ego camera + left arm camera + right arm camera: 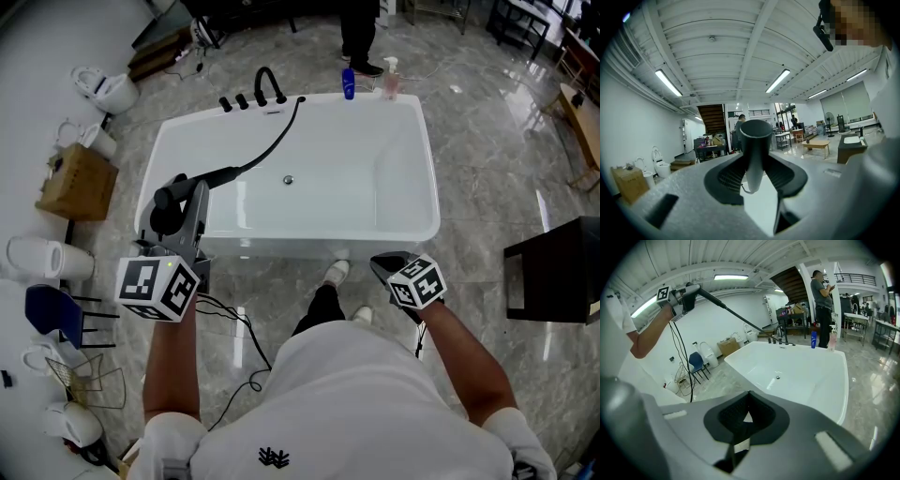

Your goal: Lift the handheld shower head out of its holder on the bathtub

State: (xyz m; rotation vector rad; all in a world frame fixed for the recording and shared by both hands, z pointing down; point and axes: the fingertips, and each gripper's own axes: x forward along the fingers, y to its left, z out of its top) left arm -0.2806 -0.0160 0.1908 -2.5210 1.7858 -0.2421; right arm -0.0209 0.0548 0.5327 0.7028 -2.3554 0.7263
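A white shirt (pixel 356 403) and two bare forearms fill the bottom of the head view. The left tongs (pixel 192 202) grip the black shower head (pixel 169 208) by its handle. In the left gripper view the handle (pixel 756 140) stands upright between the two dark pads, which press on it from both sides. The shower head is out of its holder and is held in the air above the near left corner of the white bathtub (pixel 412 169). Its black hose (pixel 272 145) runs back to the far rim beside the black faucet (pixel 267 84).

The right tongs (pixel 394 267) are closed with nothing between them. They hang just off the tub's near rim and point down at the grey marble floor (pixel 487 141).

A blue bottle (pixel 348 84) and a pink bottle (pixel 390 80) stand on the far rim. Another person (pixel 361 37) stands behind them. A cardboard box (pixel 80 183) and a blue chair (pixel 52 309) sit well off to the left.
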